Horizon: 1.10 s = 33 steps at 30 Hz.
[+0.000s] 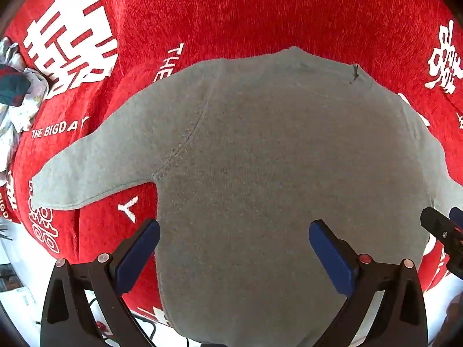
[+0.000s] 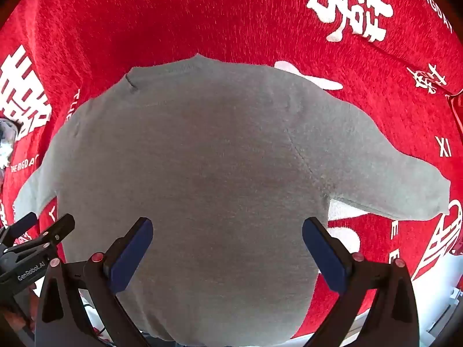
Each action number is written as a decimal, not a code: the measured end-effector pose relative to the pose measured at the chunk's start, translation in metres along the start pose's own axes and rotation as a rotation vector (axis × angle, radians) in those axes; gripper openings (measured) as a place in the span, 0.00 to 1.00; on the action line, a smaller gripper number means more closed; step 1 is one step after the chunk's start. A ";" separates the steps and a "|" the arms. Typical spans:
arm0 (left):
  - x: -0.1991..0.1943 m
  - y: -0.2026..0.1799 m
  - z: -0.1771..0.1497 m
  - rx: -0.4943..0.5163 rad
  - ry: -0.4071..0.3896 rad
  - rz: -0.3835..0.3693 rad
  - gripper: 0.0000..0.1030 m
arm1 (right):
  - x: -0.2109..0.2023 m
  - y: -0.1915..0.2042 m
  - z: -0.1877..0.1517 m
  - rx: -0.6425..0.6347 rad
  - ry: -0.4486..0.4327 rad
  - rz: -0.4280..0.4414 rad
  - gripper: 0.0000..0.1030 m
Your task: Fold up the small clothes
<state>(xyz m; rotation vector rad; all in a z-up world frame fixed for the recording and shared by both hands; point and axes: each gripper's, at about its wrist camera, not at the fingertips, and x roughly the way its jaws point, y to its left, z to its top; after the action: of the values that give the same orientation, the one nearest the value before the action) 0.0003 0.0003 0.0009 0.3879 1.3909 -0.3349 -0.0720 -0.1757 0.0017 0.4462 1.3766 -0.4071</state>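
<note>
A small grey sweatshirt (image 1: 260,159) lies flat on a red cloth (image 1: 231,8), neck far from me, both sleeves spread out. Its left sleeve (image 1: 86,167) points left, its right sleeve (image 2: 405,188) points right. The sweatshirt also fills the right wrist view (image 2: 202,173). My left gripper (image 1: 234,248) is open and empty above the lower left of the body. My right gripper (image 2: 227,245) is open and empty above the lower body. Each gripper shows at the edge of the other's view, the right one (image 1: 442,228) and the left one (image 2: 43,237).
The red cloth (image 2: 231,14) carries white printed characters and words. A crumpled pile of patterned clothes (image 1: 17,92) lies at the far left. The table's white front edge (image 1: 17,260) shows below the cloth.
</note>
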 end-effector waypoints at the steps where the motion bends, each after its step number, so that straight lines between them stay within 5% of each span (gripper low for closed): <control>1: -0.001 0.000 0.000 0.001 -0.002 0.001 1.00 | -0.001 0.001 0.000 -0.002 -0.005 -0.003 1.00; 33: -0.030 -0.001 0.010 -0.006 -0.083 0.028 1.00 | -0.031 0.011 0.011 -0.019 -0.081 -0.009 1.00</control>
<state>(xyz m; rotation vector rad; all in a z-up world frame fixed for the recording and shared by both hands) 0.0044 -0.0048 0.0322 0.3848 1.3041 -0.3203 -0.0616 -0.1712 0.0341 0.4046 1.3035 -0.4147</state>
